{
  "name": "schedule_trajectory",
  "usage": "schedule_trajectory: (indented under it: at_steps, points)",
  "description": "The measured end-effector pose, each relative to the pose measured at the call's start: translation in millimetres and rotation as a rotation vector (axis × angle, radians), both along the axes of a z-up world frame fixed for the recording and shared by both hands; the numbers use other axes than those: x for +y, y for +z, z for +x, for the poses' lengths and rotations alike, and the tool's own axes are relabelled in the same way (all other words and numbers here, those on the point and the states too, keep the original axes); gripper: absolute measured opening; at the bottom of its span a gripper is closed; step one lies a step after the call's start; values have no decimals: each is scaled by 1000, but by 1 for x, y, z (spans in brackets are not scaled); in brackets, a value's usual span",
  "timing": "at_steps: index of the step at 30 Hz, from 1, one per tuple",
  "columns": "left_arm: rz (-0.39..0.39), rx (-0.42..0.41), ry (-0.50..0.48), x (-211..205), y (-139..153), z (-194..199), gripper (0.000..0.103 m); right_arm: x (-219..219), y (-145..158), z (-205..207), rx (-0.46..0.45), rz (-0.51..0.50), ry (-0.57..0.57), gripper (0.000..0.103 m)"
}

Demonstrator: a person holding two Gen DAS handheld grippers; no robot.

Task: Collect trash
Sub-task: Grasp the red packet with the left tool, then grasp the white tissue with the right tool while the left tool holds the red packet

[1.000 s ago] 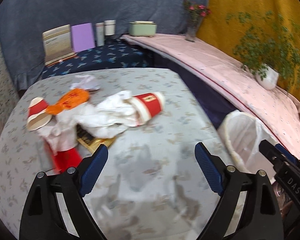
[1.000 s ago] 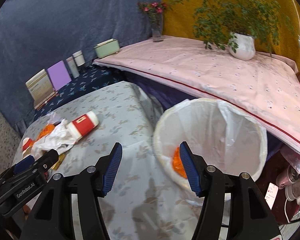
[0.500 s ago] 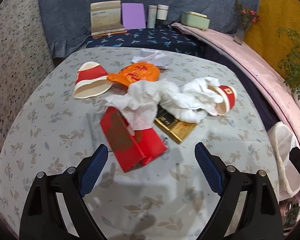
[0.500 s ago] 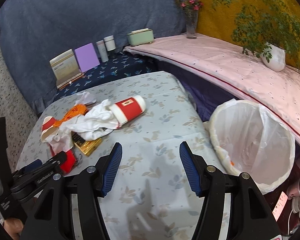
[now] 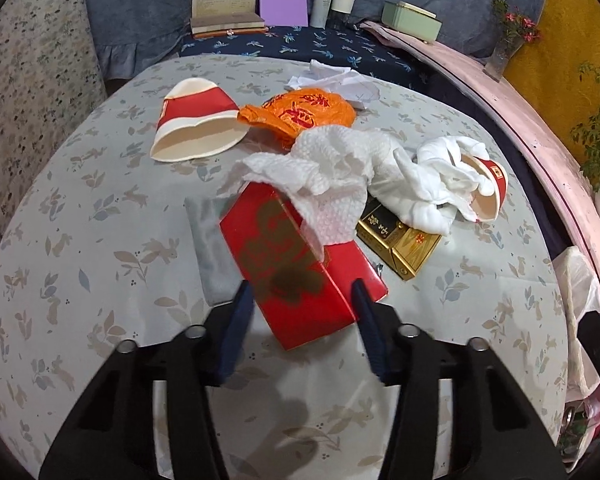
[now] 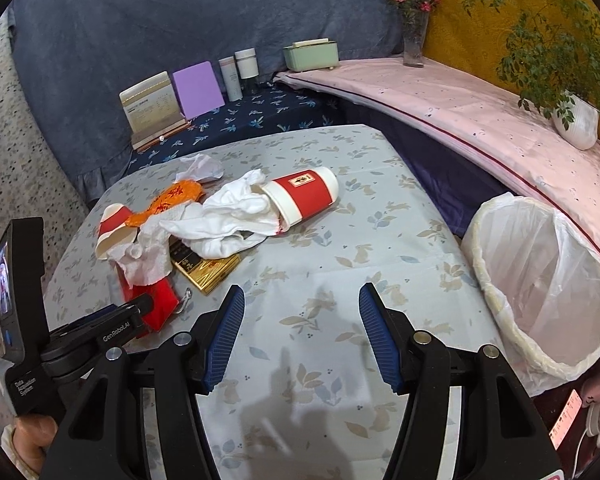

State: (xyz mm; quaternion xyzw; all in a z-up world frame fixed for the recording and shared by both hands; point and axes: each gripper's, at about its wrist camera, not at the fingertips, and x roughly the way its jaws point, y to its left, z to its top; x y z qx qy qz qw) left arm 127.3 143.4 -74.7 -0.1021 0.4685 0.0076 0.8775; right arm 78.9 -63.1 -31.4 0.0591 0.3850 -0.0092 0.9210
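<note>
The left tool [image 5: 302, 300] reaches low over the table [image 5: 100, 220], its pads either side of the red box's [image 5: 288, 268] near end, whether touching I cannot tell. The right tool [image 6: 302, 320] hangs released, left of the bin [image 6: 540, 280], fully visible only in its own view.

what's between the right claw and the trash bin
Nothing: in the right wrist view only bare floral tablecloth lies between the open right claw and the white-lined trash bin past the table's edge.
</note>
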Motion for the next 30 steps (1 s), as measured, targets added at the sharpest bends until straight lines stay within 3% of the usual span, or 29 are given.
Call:
schedule_trajectory:
  at_steps: [1,2,7,16,30]
  points:
    - [-10,5,-9,2,-1,-1,30,2,-1,1,3,0,4,58]
    - [-13,5,-13,3,0,-2,30,5,-2,1,5,0,8,58]
    - [-45,-18,-31,12,8,-11,6,19,-3,3,11,-4,34,58]
    - [-87,-65,-41,34,30,-36,3,52,0,5,6,-8,96,58]
    - [-103,-99,64,96,43,-53,3,104,-2,35,12,15,184,58]
